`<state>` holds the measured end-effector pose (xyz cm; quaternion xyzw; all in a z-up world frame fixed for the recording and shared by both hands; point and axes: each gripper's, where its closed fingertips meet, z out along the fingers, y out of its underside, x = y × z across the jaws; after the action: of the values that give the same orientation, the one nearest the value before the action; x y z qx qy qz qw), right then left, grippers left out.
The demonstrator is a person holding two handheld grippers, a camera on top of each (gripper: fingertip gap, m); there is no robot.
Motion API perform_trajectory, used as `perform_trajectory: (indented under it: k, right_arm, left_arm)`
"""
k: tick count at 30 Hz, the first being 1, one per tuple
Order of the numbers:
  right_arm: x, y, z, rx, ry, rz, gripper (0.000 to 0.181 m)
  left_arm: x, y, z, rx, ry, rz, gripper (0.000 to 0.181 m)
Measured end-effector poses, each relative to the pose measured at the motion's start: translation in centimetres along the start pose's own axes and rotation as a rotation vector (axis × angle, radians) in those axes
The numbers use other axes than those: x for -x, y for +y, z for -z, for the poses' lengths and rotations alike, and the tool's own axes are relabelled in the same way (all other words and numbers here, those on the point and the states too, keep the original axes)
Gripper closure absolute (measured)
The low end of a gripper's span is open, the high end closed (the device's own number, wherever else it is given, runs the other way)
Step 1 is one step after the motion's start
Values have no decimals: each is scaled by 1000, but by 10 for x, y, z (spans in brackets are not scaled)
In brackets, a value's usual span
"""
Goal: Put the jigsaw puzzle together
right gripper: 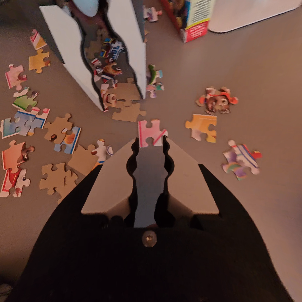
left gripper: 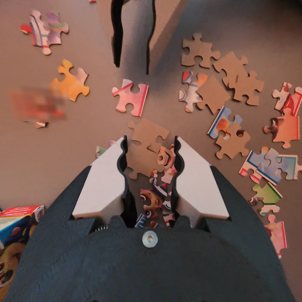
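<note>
Several loose jigsaw pieces lie scattered on a grey-brown table (left gripper: 91,147), some face down and brown. My left gripper (left gripper: 150,140) is open and empty, over a small heap of brown face-down pieces (left gripper: 147,135) and coloured pieces (left gripper: 153,201). It also shows in the right wrist view (right gripper: 122,101) above that heap. My right gripper (right gripper: 150,140) is open and empty, its tips just over the near edge of a pink piece (right gripper: 150,132) lying flat. In the left wrist view this gripper (left gripper: 132,68) hangs beyond the pink piece (left gripper: 130,98).
An orange piece (right gripper: 202,129), a purple striped pair (right gripper: 240,160) and a dog-face piece (right gripper: 217,101) lie to the right. Face-down and coloured pieces (right gripper: 57,178) crowd the left. The puzzle box (right gripper: 192,19) and a white object (right gripper: 253,13) stand at the back. Left tips to right tips: about 8 cm. It is some 7 cm from my right tips to the orange piece (right gripper: 202,129). It is also in sight in the left wrist view (left gripper: 70,78).
</note>
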<state>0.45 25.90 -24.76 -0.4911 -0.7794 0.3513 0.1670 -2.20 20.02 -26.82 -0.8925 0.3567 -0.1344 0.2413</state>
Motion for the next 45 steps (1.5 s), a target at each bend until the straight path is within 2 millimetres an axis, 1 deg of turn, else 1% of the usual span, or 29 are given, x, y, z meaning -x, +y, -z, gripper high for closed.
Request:
perform_trajectory:
  k: [1, 3, 5, 10, 12, 14, 15, 16, 19, 21, 22, 24, 25, 26, 27, 29, 30, 31, 33, 35, 36, 37, 38, 39, 40, 41, 43, 44, 45]
  right_arm:
    - [5, 0, -7, 17, -17, 12, 153]
    - [10, 5, -18, 67, -31, 26, 152]
    - [12, 7, -23, 81, -40, 27, 152]
    - [2, 3, -17, 38, -9, -7, 149]
    - [0, 6, -18, 58, 6, -1, 149]
    - [-9, 9, -13, 69, 51, -4, 149]
    - [-17, 6, -4, 37, 83, -29, 149]
    - [-26, 3, 9, -5, 120, -63, 151]
    - [-56, -4, 62, -176, 243, -158, 155]
    - [-68, -7, 98, -308, 297, -217, 160]
    - [-73, -6, 112, -356, 325, -234, 161]
    - [-79, -2, 132, -416, 360, -262, 164]
    - [-80, -1, 137, -432, 365, -270, 164]
    - [-80, 0, 138, -438, 365, -274, 164]
    - [-80, 1, 138, -434, 360, -274, 164]
    - [-76, 1, 129, -400, 336, -257, 164]
    - [-73, 1, 122, -372, 322, -244, 164]
    - [-69, 2, 115, -342, 305, -232, 164]
    - [-62, 3, 99, -287, 265, -209, 163]
    - [-50, 5, 82, -228, 197, -182, 162]
    - [-43, 6, 72, -190, 169, -162, 161]
    - [-36, 6, 63, -158, 139, -137, 161]
    - [-27, 5, 53, -131, 99, -110, 161]
    - [-19, 4, 42, -100, 69, -81, 161]
    - [-13, 4, 32, -67, 51, -54, 158]
    - [-6, 4, 22, -38, 26, -31, 157]
    - [5, 5, 4, 19, -12, 6, 154]
    - [8, 7, -3, 46, -19, 19, 154]
    - [10, 8, -8, 63, -28, 24, 155]
  left_arm:
    - [-1, 4, -4, 18, 13, -2, 126]
    - [1, 4, -7, 12, -3, -9, 139]
    - [2, 3, -8, 7, -28, -26, 152]
    - [1, 3, -9, -5, -50, -44, 153]
    - [4, 3, -7, 8, -67, -48, 153]
    - [8, -2, -4, -5, -67, -30, 153]
    - [10, -8, -2, -23, -61, -22, 151]
    - [11, -15, -1, -41, -55, -19, 148]
    - [19, -27, -4, -42, -45, -15, 137]
    - [22, -32, -12, -29, -20, -6, 133]
    - [23, -32, -17, -5, -16, -8, 133]
    - [28, -28, -25, 53, -37, -26, 139]
    - [30, -31, -27, 38, -45, -31, 151]
    - [29, -34, -29, 28, -41, -21, 151]
    - [28, -36, -30, 17, -45, -20, 152]
    - [27, -40, -32, -1, -54, -8, 156]
    - [27, -43, -34, -10, -62, -3, 165]
    - [25, -46, -36, -22, -67, -11, 179]
    - [22, -50, -39, -40, -78, -30, 181]
    - [20, -50, -38, -32, -75, -30, 181]
    - [21, -50, -35, -35, -73, -21, 176]
    - [20, -48, -30, -37, -63, -13, 167]
    - [16, -44, -25, -26, -31, -10, 163]
    - [12, -35, -21, 10, 9, -5, 154]
    - [9, -24, -19, 58, 36, -7, 140]
    - [11, -16, -16, 84, 33, -20, 132]
    - [10, -11, -12, 85, 54, -26, 124]
    - [9, -11, -12, 83, 56, -39, 124]
    - [10, -11, -13, 84, 35, -55, 129]
